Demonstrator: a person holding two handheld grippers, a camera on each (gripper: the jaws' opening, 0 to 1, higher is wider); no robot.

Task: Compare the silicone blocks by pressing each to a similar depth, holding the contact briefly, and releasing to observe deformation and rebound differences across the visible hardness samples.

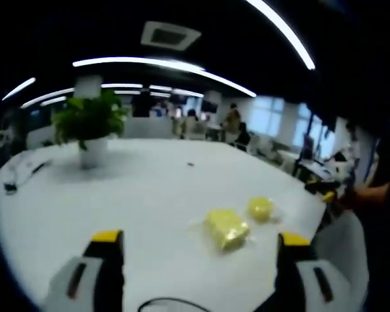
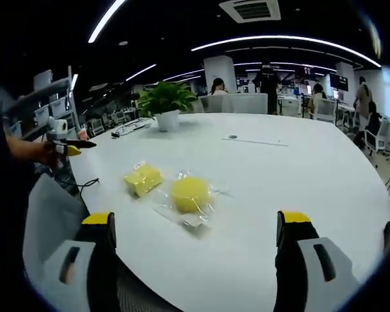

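On the white table (image 2: 299,175) lie two yellow silicone samples in clear wrap: a square block (image 2: 143,179) and a round block (image 2: 190,194), just beside each other near the table's edge. The left gripper (image 1: 201,250) hangs above the table with its jaws wide apart, holding nothing; the square block (image 1: 226,229) and round block (image 1: 260,208) sit ahead of it. The right gripper (image 2: 196,227) is likewise spread and empty, short of the round block. A potted plant (image 2: 165,104) stands farther back.

Two yellow silicone blocks (image 2: 143,179) (image 2: 190,194), one potted plant (image 2: 166,104), one white table (image 2: 299,175).
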